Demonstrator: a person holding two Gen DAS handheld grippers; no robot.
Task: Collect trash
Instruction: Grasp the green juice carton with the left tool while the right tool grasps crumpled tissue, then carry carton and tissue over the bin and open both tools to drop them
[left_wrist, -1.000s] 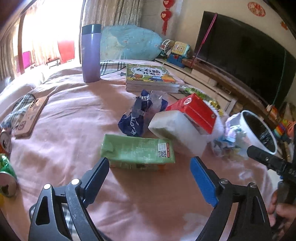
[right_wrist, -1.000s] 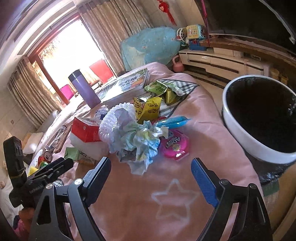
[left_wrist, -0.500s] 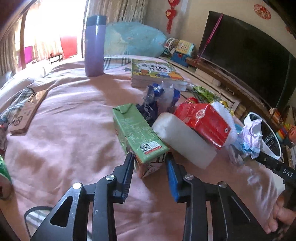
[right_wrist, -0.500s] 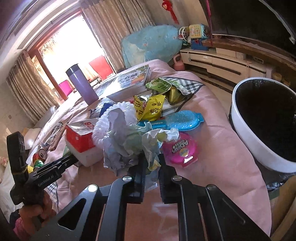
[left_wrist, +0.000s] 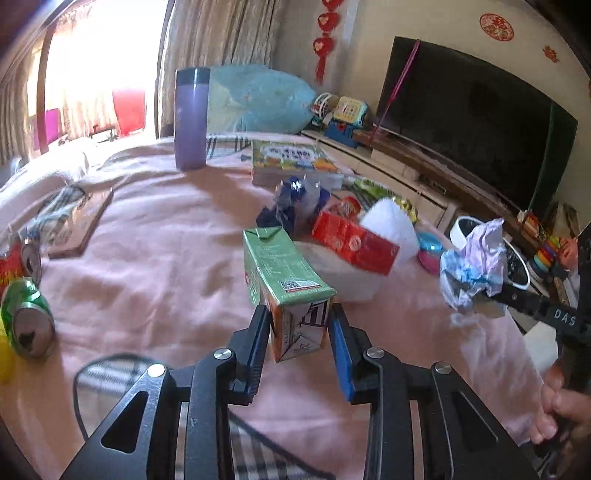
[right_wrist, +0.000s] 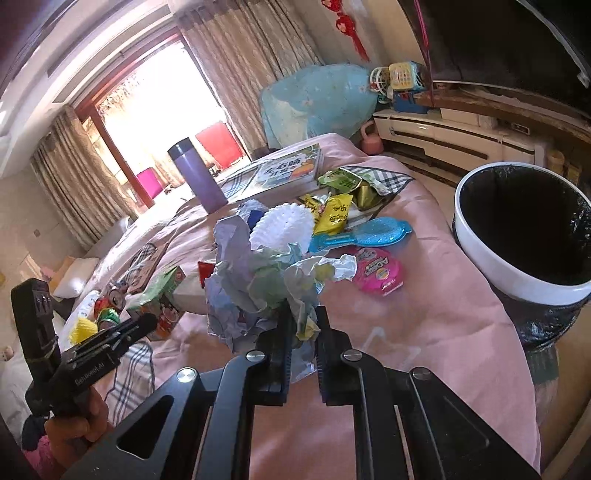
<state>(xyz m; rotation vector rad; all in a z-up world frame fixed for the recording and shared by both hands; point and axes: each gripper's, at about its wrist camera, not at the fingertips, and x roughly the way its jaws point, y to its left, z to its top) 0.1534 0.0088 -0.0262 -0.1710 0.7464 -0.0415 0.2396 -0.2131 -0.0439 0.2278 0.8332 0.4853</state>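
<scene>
Crumpled paper (right_wrist: 266, 280), low centre of the right view, is clamped in the right gripper (right_wrist: 301, 332) while the left gripper (left_wrist: 297, 325) clamps the green carton (left_wrist: 284, 273) by its end, so either could slip loose before reaching the bin (right_wrist: 491, 266) at right.

The right gripper (right_wrist: 302, 332) clamps crumpled paper (right_wrist: 258, 284) beside the bin (right_wrist: 517, 280).

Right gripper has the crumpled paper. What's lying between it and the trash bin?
In the right wrist view, only the pink round pack sits on the pink blanket between the crumpled paper and the trash bin; otherwise bare.
</scene>
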